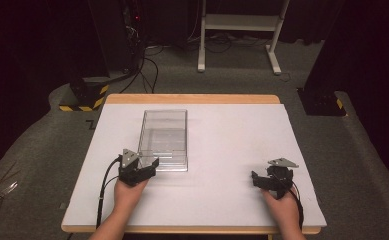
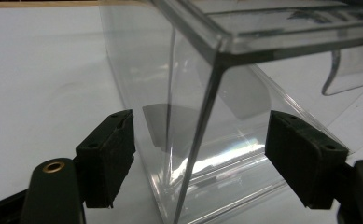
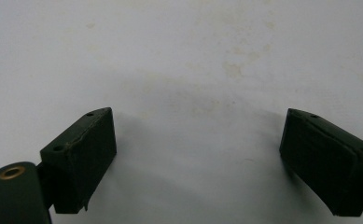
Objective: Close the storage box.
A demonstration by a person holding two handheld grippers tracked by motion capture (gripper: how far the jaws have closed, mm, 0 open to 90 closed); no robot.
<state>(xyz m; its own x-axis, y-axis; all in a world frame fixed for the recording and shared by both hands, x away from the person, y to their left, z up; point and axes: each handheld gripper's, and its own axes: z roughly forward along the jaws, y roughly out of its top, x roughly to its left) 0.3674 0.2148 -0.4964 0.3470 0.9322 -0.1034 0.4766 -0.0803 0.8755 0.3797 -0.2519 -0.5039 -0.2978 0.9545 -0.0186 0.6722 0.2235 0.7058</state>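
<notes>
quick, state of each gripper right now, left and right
left gripper: open, its jaws on either side of a corner of the clear plastic box, pads not touching it
right gripper: open, holding nothing, over the white table cover

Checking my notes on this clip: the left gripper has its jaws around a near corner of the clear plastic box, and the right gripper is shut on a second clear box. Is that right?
Not quite. The right gripper holds nothing: in the right gripper view its jaws stand open over the bare white table. There is one clear plastic box, and the left gripper does have its jaws around that box's near corner, as the left gripper view shows.
</notes>
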